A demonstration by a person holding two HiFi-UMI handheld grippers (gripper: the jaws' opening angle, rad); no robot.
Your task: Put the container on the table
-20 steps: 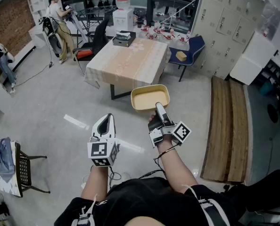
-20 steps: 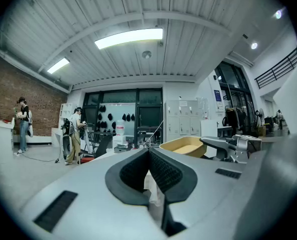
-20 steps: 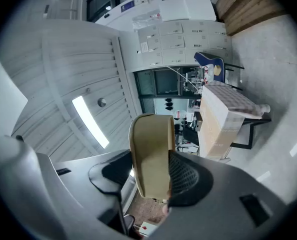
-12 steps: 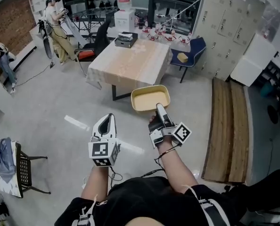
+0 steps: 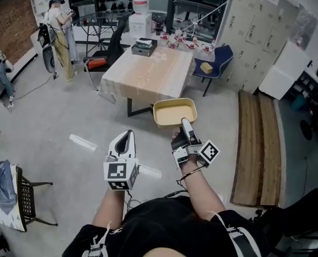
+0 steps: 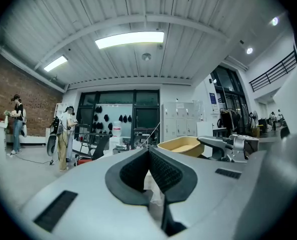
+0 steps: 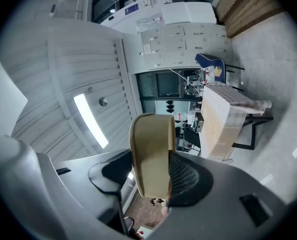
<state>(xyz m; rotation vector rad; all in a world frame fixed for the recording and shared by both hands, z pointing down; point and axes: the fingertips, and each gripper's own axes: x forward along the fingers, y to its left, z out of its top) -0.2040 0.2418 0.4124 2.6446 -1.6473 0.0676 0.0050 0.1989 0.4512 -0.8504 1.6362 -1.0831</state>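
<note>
A shallow tan container (image 5: 174, 112) hangs in the air in front of me, and my right gripper (image 5: 184, 123) is shut on its near rim. In the right gripper view the container's wall (image 7: 151, 154) stands between the two dark pads (image 7: 188, 176). The table (image 5: 148, 74) with its beige cloth lies just beyond the container, past bare floor. My left gripper (image 5: 125, 136) floats lower left of the container, shut and empty. In the left gripper view its pads (image 6: 161, 171) meet, with the container (image 6: 181, 145) off to the right.
A black box (image 5: 143, 46) sits at the table's far edge. A dark office chair (image 5: 108, 50) stands at its left, a blue chair (image 5: 215, 55) at its right. Wooden boards (image 5: 258, 143) lie on the floor at right. A person (image 5: 57, 31) stands back left.
The container stays in the right gripper. Both grippers and the container have drifted slightly right in the head view. The person at the back left has shifted position.
</note>
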